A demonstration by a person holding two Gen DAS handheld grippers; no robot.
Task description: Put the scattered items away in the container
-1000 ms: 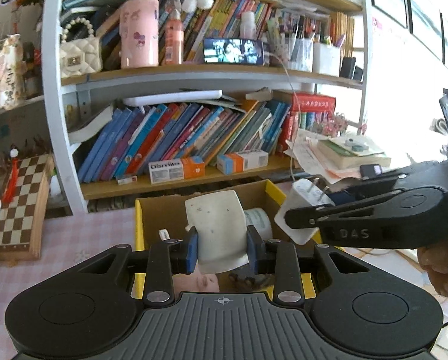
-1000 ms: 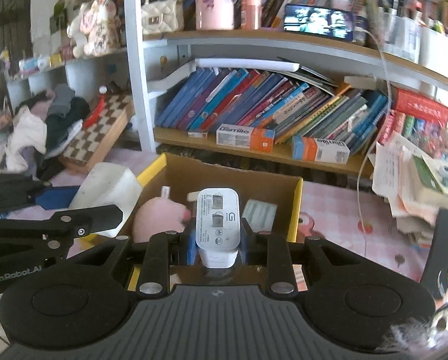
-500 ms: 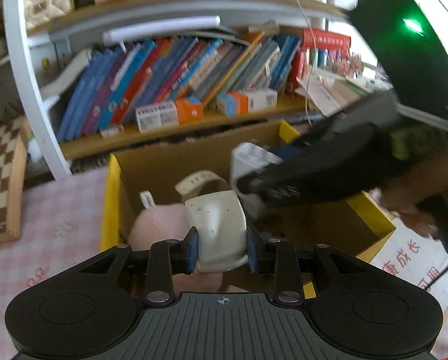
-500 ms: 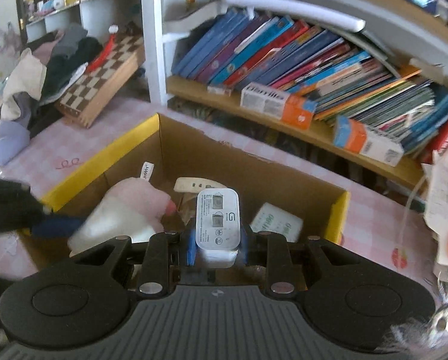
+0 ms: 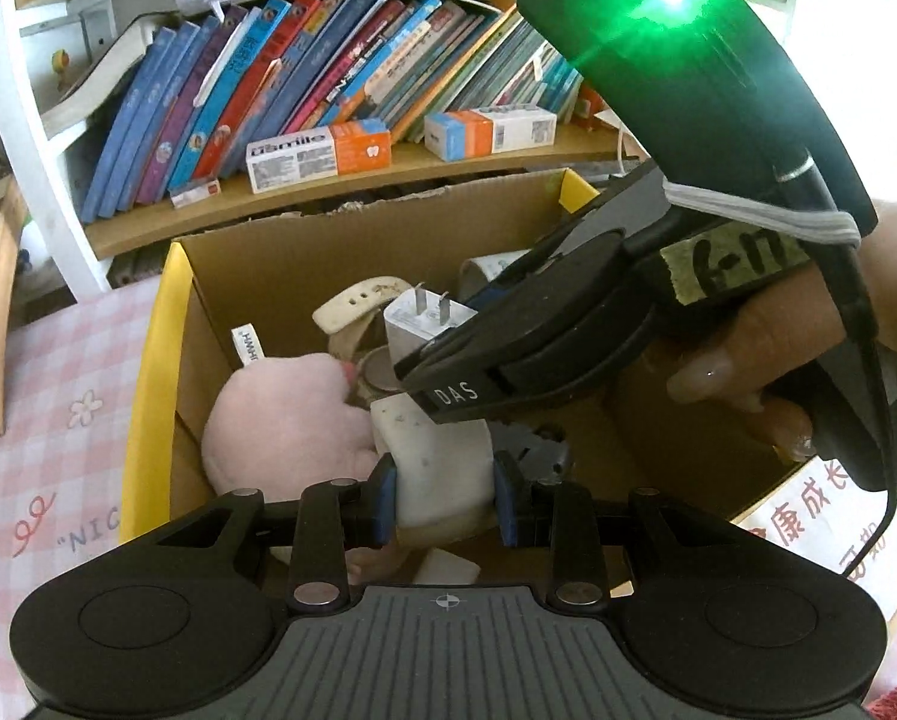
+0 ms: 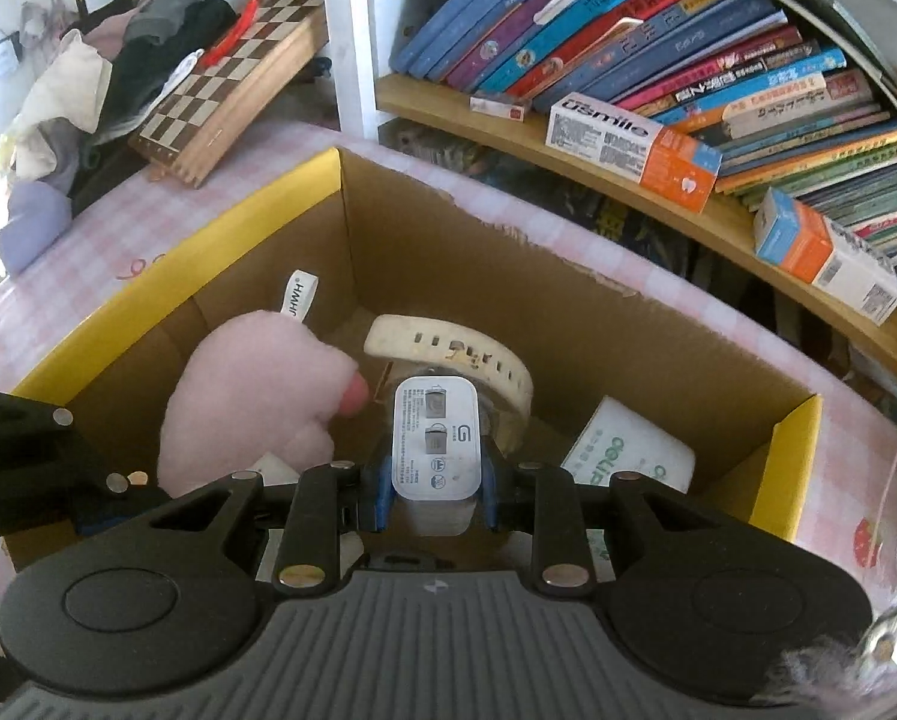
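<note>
An open cardboard box (image 5: 154, 360) with yellow flaps sits on the pink checked tablecloth; it also shows in the right wrist view (image 6: 628, 324). My left gripper (image 5: 445, 501) is shut on a white soft pad (image 5: 436, 462), held over the box. My right gripper (image 6: 436, 495) is shut on a white wall charger (image 6: 435, 438), inside the box mouth; the charger also shows in the left wrist view (image 5: 421, 318). In the box lie a pink plush toy (image 6: 250, 384), a cream watch strap (image 6: 448, 348) and a white packet (image 6: 628, 456).
A bookshelf (image 6: 658, 48) with books and toothpaste cartons (image 6: 634, 144) stands just behind the box. A folded chessboard (image 6: 226, 90) and a pile of clothes (image 6: 82, 90) lie to the left. Printed paper (image 5: 820, 516) lies right of the box.
Both grippers have moved forward and down over the box, each still holding its item. The right gripper with the charger now reaches into the box mouth, crossing the left view.
</note>
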